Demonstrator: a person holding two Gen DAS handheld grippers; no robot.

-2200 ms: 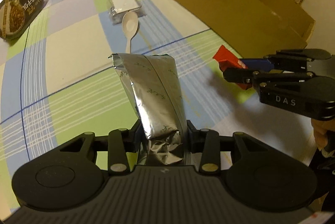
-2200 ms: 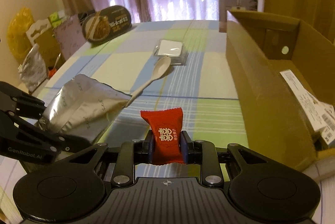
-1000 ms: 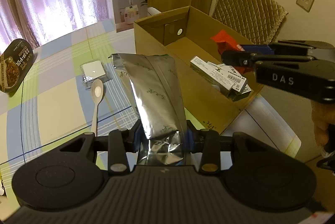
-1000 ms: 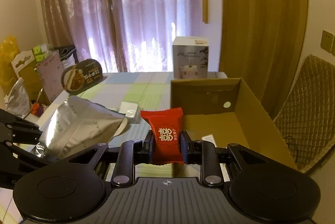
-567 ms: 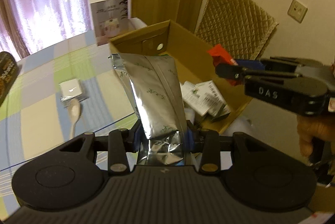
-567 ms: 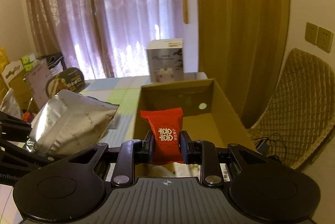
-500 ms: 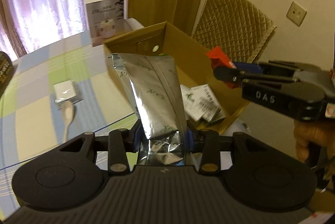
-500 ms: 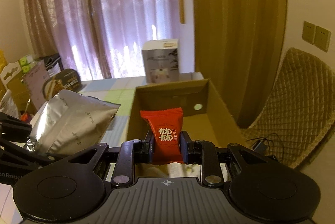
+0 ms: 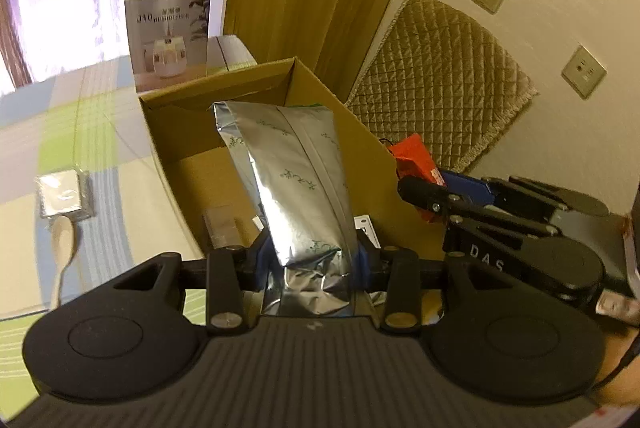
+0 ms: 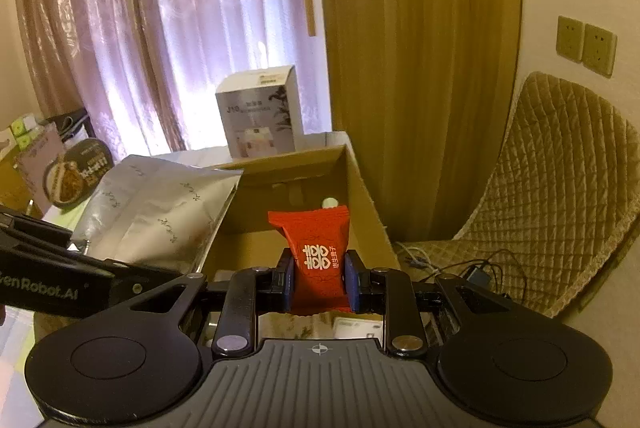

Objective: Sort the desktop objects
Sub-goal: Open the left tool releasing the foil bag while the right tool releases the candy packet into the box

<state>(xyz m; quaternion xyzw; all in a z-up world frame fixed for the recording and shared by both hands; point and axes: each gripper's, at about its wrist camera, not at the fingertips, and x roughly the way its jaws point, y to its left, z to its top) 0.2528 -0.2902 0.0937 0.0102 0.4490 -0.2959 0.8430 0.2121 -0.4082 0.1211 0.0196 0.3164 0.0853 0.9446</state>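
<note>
Silver pouch (image 9: 296,184) pinched in left gripper (image 9: 310,260), red packet (image 10: 318,256) clamped in right gripper (image 10: 319,282), seemingly over cardboard box (image 9: 172,132)

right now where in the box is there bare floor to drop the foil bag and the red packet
The box floor is bare cardboard at its far end, beneath the end wall with the round hole. The near end is crowded with white cartons. The left gripper holds the foil bag; the right gripper holds the red packet.
</note>
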